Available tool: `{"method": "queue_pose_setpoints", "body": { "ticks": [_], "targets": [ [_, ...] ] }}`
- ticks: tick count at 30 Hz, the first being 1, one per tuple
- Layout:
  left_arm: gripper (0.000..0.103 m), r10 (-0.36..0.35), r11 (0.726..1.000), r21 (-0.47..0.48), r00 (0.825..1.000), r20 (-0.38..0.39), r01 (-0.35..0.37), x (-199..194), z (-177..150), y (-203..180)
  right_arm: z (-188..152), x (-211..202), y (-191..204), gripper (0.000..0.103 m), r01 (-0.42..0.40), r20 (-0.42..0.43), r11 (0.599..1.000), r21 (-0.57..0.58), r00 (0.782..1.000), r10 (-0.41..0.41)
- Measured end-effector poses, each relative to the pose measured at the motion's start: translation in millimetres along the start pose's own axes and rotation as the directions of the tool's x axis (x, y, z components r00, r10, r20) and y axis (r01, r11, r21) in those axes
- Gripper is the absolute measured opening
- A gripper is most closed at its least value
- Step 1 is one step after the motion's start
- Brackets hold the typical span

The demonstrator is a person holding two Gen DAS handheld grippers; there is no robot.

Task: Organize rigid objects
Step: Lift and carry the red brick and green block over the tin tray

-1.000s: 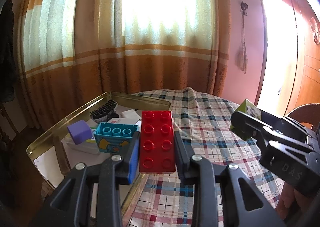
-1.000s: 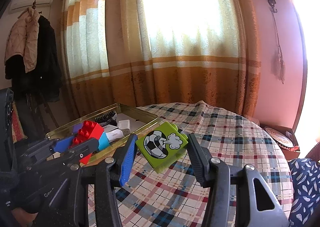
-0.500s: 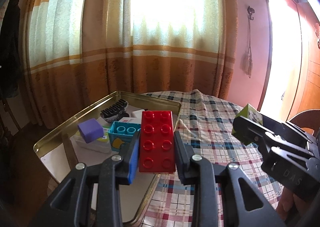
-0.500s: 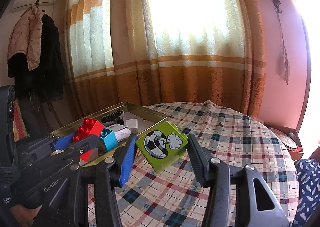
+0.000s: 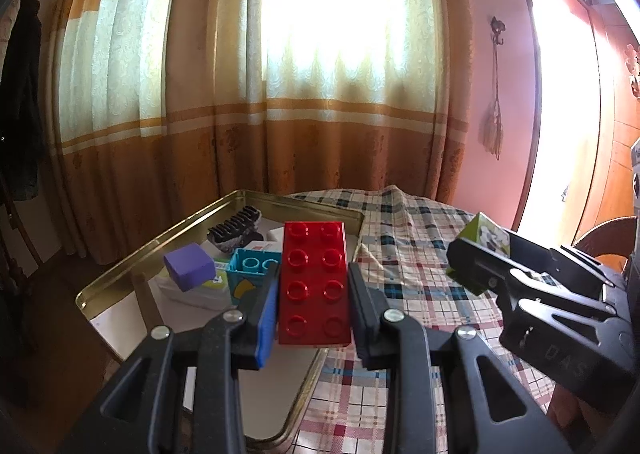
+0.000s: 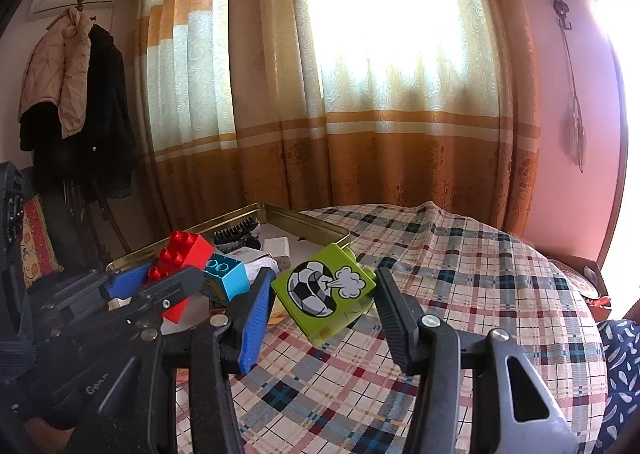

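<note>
My left gripper is shut on a red studded brick and holds it in the air above the near right part of a gold metal tray. That brick also shows in the right wrist view. My right gripper is shut on a green brick with a football picture, tilted, above the plaid tablecloth just right of the tray. In the left wrist view the green brick peeks over the right gripper's fingers.
In the tray lie a turquoise brick, a purple block on a white box, a black comb-like piece and white items. Curtains hang behind the table. Coats hang at the left.
Both grippers have shifted left toward the tray with their bricks held; the tray and its contents now sit more central in both views.
</note>
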State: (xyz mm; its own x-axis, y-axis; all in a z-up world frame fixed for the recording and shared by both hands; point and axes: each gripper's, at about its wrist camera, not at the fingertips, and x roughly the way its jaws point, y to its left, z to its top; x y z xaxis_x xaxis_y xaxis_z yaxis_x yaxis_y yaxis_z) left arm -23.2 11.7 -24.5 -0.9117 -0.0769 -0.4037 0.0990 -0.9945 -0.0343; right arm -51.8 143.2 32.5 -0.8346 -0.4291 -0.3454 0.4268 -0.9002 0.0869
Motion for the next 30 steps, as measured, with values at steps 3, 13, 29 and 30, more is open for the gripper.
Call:
{"method": "queue_pose_setpoints", "body": {
  "ticks": [3,13,29,30],
  "targets": [
    [0.031,0.002,1.000,-0.009,1.000,0.001,-0.002,-0.4,0.3,3.2,0.1,0.3,-0.6,0.053,0.001,0.001,1.000,-0.002,1.000,-0.001],
    [0.031,0.025,0.999,-0.037,1.000,0.000,-0.025,0.1,-0.4,18.9,1.4,2.9,4.9,0.053,-0.012,0.003,1.000,-0.004,1.000,0.012],
    [0.031,0.048,0.996,-0.069,0.999,-0.013,-0.049,1.2,-3.2,38.1,-0.6,6.8,23.1,0.053,-0.055,-0.005,0.998,-0.019,0.998,0.055],
    [0.031,0.048,0.996,-0.070,0.999,-0.014,-0.049,1.5,-3.4,38.2,-0.8,7.1,23.8,0.053,-0.057,-0.006,0.998,-0.020,0.998,0.057]
  ]
}}
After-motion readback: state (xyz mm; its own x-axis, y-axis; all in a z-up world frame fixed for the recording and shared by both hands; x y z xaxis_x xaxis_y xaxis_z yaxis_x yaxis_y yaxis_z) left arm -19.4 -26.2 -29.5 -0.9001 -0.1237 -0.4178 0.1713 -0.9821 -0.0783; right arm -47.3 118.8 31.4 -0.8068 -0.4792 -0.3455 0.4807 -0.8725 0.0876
